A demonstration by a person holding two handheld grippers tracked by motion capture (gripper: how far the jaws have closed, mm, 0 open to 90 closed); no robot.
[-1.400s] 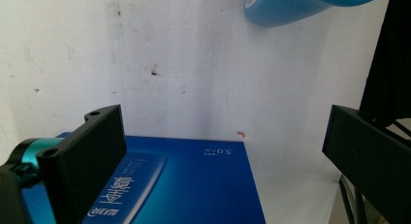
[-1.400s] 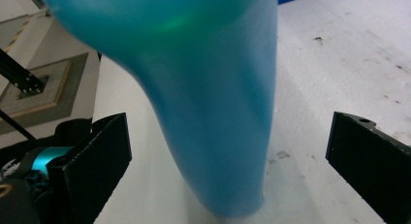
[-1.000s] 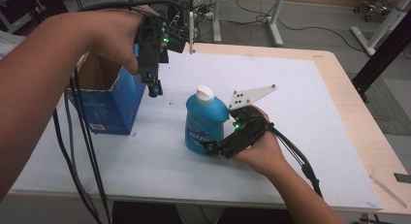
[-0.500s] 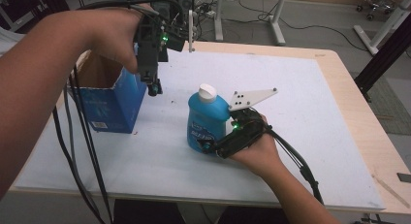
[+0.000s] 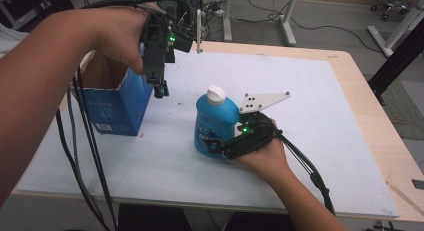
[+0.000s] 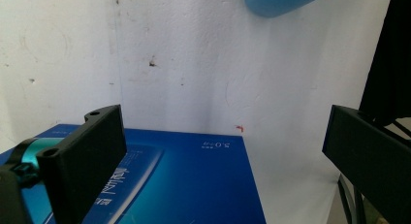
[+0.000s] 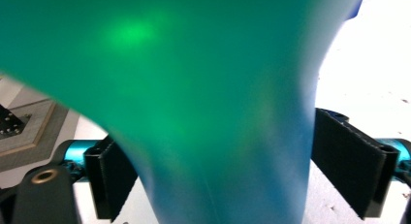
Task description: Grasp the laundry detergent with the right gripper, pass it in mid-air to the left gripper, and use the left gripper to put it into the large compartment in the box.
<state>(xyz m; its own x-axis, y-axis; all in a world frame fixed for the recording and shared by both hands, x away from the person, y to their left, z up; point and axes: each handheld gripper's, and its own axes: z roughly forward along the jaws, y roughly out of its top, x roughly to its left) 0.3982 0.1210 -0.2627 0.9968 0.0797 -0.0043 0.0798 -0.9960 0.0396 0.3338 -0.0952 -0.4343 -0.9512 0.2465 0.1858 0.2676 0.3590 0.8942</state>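
From the high view, the blue bottle (image 5: 216, 122) with its white cap stood upright near the middle of the white worktop (image 5: 310, 121), and the right tool (image 5: 220, 146) had come in low from the side around the bottle's lower body, a sensible height for lifting it without tipping. The left tool (image 5: 160, 89) hung raised beside the open blue box (image 5: 117, 98), probably waiting there to steady it. In the left gripper view, that tool's jaws stood wide apart and released over the box's printed face (image 6: 194, 185), nothing between them. In the right gripper view, the bottle (image 7: 194, 103) sat between the jaws, which had just been closing; the left pad looked pressed to the plastic, while the right pad appeared a little apart, so the grip did not yet look clenched.
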